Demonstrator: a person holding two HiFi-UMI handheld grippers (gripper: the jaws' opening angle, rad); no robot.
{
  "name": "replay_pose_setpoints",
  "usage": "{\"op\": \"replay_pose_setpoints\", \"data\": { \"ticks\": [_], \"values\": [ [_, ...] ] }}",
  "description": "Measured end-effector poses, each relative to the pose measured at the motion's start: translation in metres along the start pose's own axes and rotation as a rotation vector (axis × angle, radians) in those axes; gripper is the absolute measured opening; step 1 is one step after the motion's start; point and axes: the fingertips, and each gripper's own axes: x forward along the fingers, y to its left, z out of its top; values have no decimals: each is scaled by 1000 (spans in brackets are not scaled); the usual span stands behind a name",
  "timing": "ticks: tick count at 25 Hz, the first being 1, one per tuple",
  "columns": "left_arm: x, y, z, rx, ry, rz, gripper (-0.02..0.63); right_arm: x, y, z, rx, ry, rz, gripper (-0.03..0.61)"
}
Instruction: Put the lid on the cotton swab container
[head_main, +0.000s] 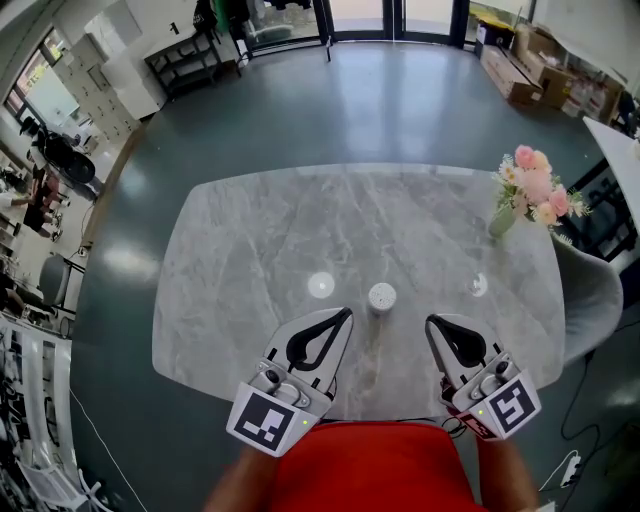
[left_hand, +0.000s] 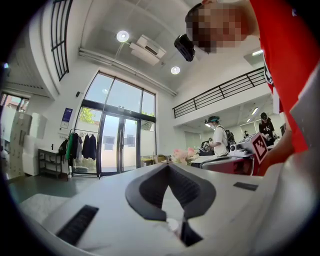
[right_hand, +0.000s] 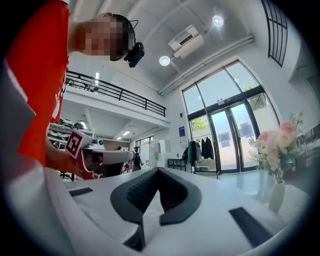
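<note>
- Grey marble table (head_main: 250, 250), oval, veined, on a dark glossy floor (head_main: 400, 110).
- Vase of pink flowers (head_main: 530, 195), upright near the table's far right edge.
- Grey chair (head_main: 590, 290), just beside the table's right side.
- Cardboard boxes (head_main: 520, 75), against the far right wall.
- Tall glass doors (left_hand: 117, 145), with a clothes rack (left_hand: 82, 147) of dark garments to their left.
- Ceiling air-conditioning unit (left_hand: 147, 47), between round lights.
- Mezzanine railing (left_hand: 220, 92), dark bars.

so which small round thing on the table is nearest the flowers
The rightmost piece, just below the flower vase; the cotton swab container and white disc sit further left.
</note>
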Motion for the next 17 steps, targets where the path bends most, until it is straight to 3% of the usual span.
{"op": "replay_pose_setpoints", "data": {
  "ticks": [17],
  "values": [
    [0,-6,0,-13,-3,-10,18,-3,3,-1,7,15,10,5]
  ]
}}
